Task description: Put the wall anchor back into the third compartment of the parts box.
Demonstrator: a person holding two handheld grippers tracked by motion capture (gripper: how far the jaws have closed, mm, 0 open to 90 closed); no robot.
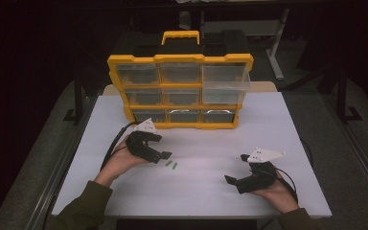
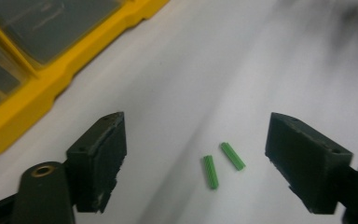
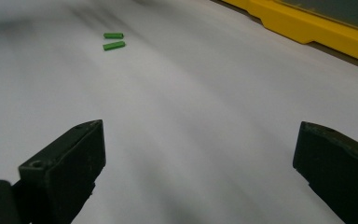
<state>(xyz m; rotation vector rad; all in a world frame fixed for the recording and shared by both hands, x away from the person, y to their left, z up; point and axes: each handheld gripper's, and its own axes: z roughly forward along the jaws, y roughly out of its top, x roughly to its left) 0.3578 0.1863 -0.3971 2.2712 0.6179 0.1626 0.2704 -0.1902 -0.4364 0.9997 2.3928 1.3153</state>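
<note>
Two small green ribbed plugs (image 1: pixel 168 164) (image 1: pixel 174 166) lie side by side on the white table top (image 1: pixel 206 143), left of centre. My left gripper (image 1: pixel 163 146) hovers low just to their left, jaws open and empty. In the left gripper view the plugs (image 2: pixel 210 171) (image 2: pixel 233 156) lie on the table between the spread jaws of that gripper (image 2: pixel 196 140), nearer the right-hand jaw and touching neither. My right gripper (image 1: pixel 236 168) rests near the front right, open and empty. Its own view (image 3: pixel 200 135) shows the plugs (image 3: pixel 113 35) (image 3: pixel 113 45) far off at the upper left.
A yellow organizer case (image 1: pixel 179 59) with clear drawers stands upright at the back of the table; its top right drawer (image 1: pixel 225 77) is pulled out a little. Its yellow base (image 2: pixel 37 93) (image 3: pixel 307 28) lies close behind the left gripper. Open white surface stretches between the two grippers.
</note>
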